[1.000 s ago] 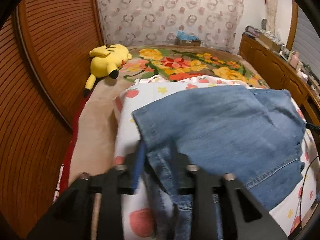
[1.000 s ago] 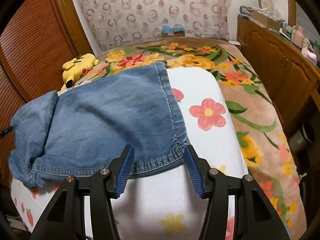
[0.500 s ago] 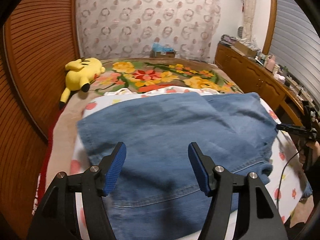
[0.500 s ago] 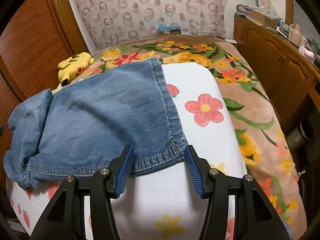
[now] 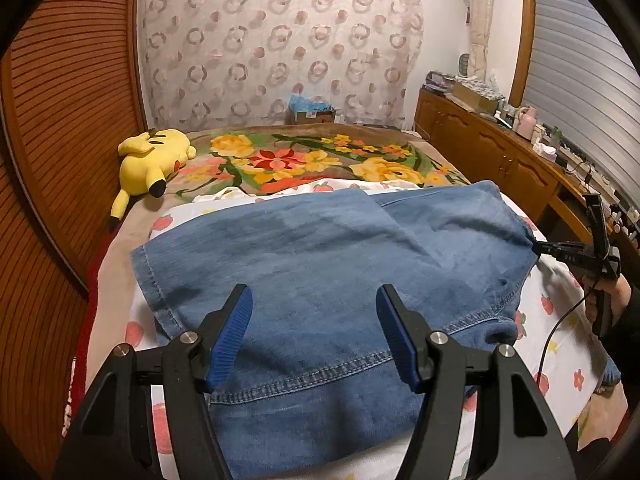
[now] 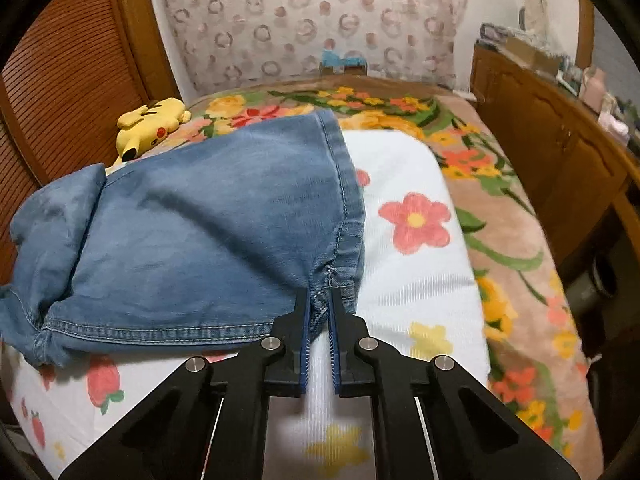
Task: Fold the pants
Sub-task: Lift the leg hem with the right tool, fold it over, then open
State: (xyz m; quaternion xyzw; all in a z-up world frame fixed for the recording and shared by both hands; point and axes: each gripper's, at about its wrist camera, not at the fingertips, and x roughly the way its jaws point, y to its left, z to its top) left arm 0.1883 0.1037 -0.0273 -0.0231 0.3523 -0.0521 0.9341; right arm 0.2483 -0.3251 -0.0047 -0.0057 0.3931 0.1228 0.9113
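One corner of the pants (image 6: 208, 232), beside the hem, sits clenched in your right gripper (image 6: 319, 312). Your left gripper (image 5: 314, 338) hangs released above the waistband edge, with the pants' long axis running across between both.

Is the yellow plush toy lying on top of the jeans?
No. The yellow plush toy lies apart from the jeans, farther up the bed on the floral blanket near the wooden wall.

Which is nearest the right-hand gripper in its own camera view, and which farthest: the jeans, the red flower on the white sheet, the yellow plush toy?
1. Jeans: hem corner pinched by the right gripper.
2. Red flower: just right of it.
3. Yellow plush toy: far left, by the wooden wall.
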